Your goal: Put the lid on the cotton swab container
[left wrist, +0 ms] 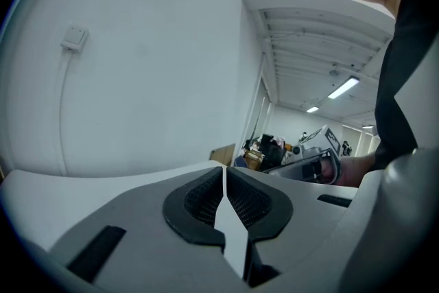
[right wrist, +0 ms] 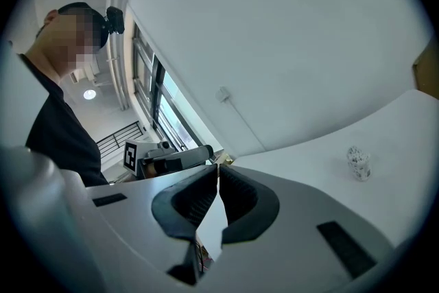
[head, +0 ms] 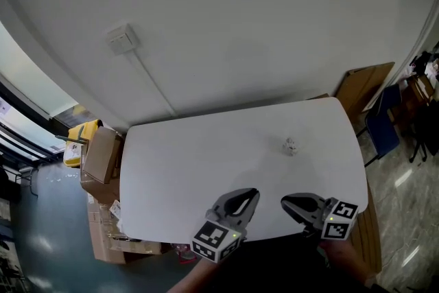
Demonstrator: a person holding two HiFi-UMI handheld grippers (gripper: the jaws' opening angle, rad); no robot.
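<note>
A small white, dark-speckled cotton swab container (head: pixel 290 146) stands alone on the white table (head: pixel 185 161), right of its middle; it also shows at the right of the right gripper view as the container (right wrist: pixel 358 162). I cannot make out a separate lid. My left gripper (head: pixel 252 195) hovers over the table's near edge, shut and empty, its jaws pressed together (left wrist: pixel 225 171). My right gripper (head: pixel 285 202) sits beside it, also shut with nothing held (right wrist: pixel 217 168). Both are well short of the container. Each gripper view shows the other gripper off to the side.
Cardboard boxes (head: pixel 103 158) and a yellow object (head: pixel 81 134) are stacked on the floor left of the table. A wall switch (head: pixel 122 40) with a cable duct sits on the white wall behind. A wooden board (head: pixel 363 86) and blue chair (head: pixel 381 128) stand at the right.
</note>
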